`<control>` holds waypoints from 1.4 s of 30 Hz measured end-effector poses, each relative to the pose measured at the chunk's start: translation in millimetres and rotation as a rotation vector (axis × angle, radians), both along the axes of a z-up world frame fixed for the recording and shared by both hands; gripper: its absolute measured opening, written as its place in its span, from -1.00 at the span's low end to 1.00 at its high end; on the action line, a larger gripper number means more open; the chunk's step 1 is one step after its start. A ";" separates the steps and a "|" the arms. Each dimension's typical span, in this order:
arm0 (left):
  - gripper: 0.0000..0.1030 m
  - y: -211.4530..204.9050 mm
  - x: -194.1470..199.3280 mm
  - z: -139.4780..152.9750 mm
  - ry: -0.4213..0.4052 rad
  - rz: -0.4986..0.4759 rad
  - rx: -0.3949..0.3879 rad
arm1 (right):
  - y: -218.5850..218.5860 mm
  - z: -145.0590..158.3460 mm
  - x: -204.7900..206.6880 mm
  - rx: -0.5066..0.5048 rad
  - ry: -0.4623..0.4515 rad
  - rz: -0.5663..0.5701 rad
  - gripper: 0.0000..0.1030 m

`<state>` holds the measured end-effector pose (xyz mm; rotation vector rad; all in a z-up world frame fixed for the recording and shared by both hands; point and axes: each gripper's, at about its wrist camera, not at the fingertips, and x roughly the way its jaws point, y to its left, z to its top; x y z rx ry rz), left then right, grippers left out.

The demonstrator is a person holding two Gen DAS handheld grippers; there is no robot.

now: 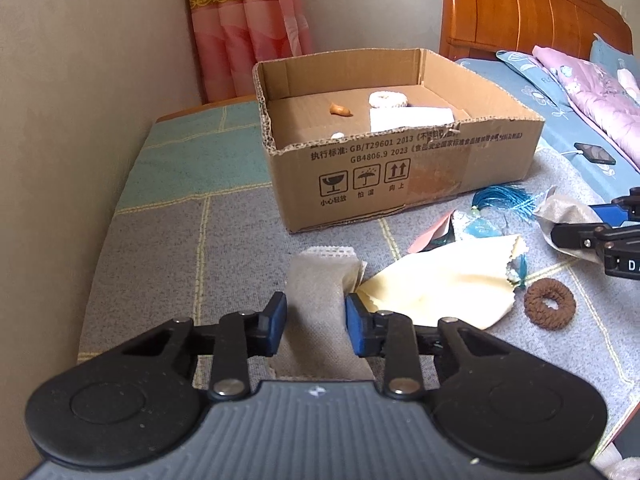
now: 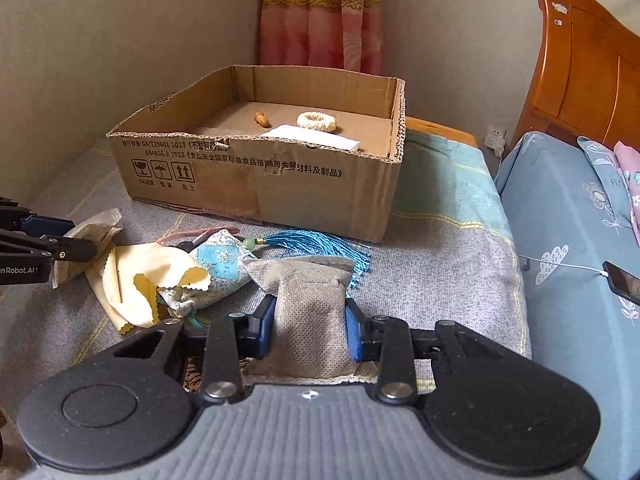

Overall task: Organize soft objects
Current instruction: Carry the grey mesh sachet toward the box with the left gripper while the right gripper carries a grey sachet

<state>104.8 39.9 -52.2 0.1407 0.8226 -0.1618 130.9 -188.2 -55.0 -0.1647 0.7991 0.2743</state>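
My left gripper (image 1: 316, 326) is shut on a beige cloth pouch with a lace edge (image 1: 320, 280), just above the grey patchwork cover. My right gripper (image 2: 310, 330) is shut on a grey fabric sachet (image 2: 308, 304). An open cardboard box (image 1: 400, 168) stands ahead; inside lie a white scrunchie (image 1: 387, 100), a white folded cloth (image 1: 412, 118) and a small orange piece (image 1: 340, 110). A pale yellow cloth (image 1: 432, 284), a brown scrunchie (image 1: 550, 302), and a blue embroidered sachet (image 2: 218, 268) with a blue tassel (image 2: 316, 242) lie between the grippers.
The wall (image 1: 80, 120) runs along the left of the cover. A bed with blue bedding (image 2: 580, 240) and a wooden headboard (image 2: 592, 60) is at the right, with a phone on a cable (image 2: 624, 280). A pink curtain (image 1: 244, 28) hangs behind the box.
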 end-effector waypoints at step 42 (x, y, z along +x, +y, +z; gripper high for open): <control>-0.41 4.0 26.4 74.1 -0.123 -0.077 -0.091 | -5.8 48.5 -17.3 0.022 -0.103 0.034 -0.24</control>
